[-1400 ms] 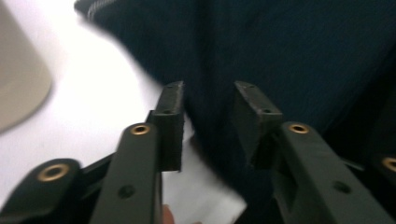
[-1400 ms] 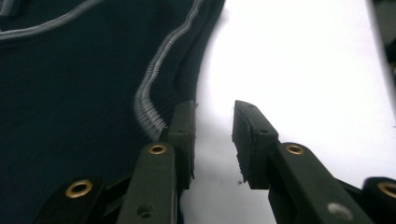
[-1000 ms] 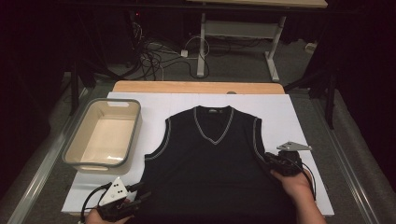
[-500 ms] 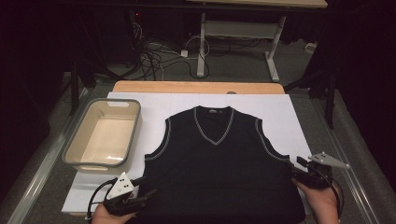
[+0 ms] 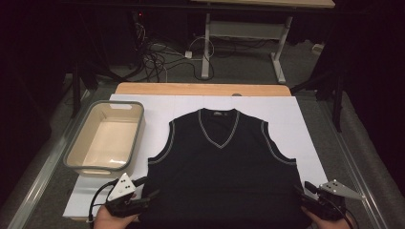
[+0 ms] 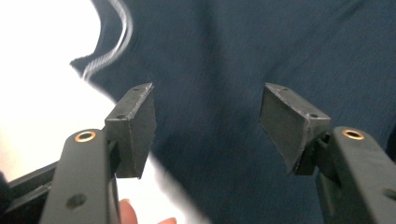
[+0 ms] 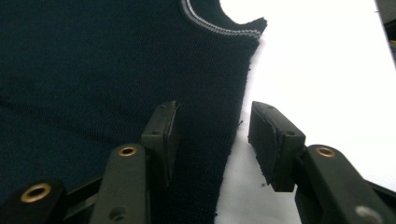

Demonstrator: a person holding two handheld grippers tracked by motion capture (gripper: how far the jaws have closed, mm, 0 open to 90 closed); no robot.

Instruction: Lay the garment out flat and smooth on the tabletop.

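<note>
I see black knit vest [image 5: 222, 167] flat on white worktop [image 5: 310, 124], hem toward me. Soft, light, limp, will sag. Left hand-held gripper [image 5: 143, 194] and right hand-held gripper [image 5: 302, 192] both spread, pinching nothing, jaws just moved: left wider, right narrower. I'd pinch side seams near hem corners.

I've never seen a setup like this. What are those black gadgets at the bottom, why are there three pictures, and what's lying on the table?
No robot arm here: a person holds a hand tool in each hand, each with two black fingers. The left gripper and right gripper show at the bottom of the high view, taken from above the person's side of the table. The other two pictures come from small cameras riding on each tool, looking along its fingers.

On the white table lies a dark sleeveless vest, spread flat, with an empty beige tub to its left.

Nothing is gripped. The left gripper's jaws have just been opening and hang over the cloth. The right gripper's jaws have just closed a little and straddle the vest's side edge without pinching it.
</note>
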